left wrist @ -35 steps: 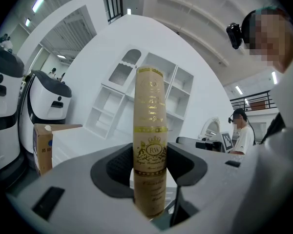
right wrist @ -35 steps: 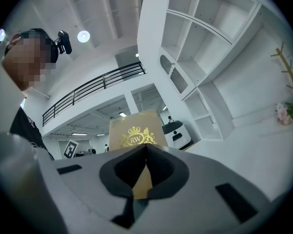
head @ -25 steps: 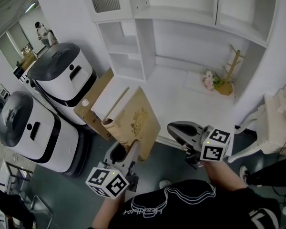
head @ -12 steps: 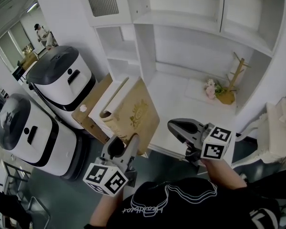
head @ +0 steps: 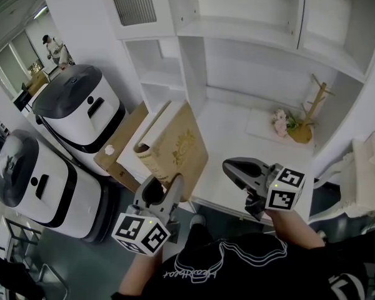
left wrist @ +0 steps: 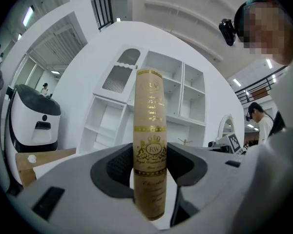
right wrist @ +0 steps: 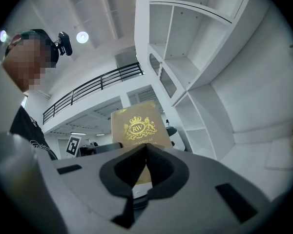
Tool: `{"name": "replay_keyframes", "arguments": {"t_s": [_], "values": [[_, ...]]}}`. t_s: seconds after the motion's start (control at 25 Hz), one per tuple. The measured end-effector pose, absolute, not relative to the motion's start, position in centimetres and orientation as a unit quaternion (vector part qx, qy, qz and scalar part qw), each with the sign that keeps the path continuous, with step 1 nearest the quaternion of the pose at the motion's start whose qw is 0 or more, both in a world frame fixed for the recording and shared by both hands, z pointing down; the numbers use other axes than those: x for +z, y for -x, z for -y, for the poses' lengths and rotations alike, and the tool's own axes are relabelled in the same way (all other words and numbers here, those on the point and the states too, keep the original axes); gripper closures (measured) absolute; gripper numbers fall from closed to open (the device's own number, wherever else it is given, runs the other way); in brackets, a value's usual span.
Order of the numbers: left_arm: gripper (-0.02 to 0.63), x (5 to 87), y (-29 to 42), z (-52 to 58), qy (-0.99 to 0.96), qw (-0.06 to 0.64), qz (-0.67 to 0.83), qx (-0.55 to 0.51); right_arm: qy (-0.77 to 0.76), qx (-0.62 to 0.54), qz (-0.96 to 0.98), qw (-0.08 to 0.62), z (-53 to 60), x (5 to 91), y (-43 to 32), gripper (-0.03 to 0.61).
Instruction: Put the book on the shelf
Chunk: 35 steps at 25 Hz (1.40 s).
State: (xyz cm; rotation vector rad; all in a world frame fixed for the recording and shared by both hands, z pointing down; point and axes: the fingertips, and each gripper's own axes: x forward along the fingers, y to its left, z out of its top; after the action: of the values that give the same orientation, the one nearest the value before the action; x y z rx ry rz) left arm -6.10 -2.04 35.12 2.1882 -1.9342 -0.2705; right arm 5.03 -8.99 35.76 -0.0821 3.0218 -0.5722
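A tan book with gold print stands upright, lifted off the desk in front of the white shelf unit. My left gripper is shut on its lower end. In the left gripper view the book's spine sits squeezed between both pads, with the shelf unit behind it. My right gripper hovers to the right of the book, apart from it, its jaws shut with nothing between them. In the right gripper view the book's cover shows beyond my right gripper.
Two white-and-black machines stand at the left. A cardboard sheet leans beside the white desk. A wooden stand with pink flowers sits at the desk's back right. A person stands far off.
The book, still in my left gripper, has come a little closer to the shelf unit and stands straighter. My right gripper stays in about the same place.
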Motion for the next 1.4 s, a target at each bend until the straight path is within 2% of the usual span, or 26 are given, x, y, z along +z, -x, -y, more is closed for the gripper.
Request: {"name": "replay_keyframes", "arguments": {"t_s": [0.56, 1.4], "values": [[0.419, 33.3, 14.1, 10.8, -0.760, 0.082, 0.639, -0.084, 0.064, -0.175, -0.982, 0.039, 16.7, 34.0, 1.7, 0.572], [0.419, 31.6, 23.5, 22.0, -0.783, 0.040, 0.617, -0.068, 0.140, -0.164, -0.976, 0.042, 24.8, 33.0, 7.3, 0.572]]}}
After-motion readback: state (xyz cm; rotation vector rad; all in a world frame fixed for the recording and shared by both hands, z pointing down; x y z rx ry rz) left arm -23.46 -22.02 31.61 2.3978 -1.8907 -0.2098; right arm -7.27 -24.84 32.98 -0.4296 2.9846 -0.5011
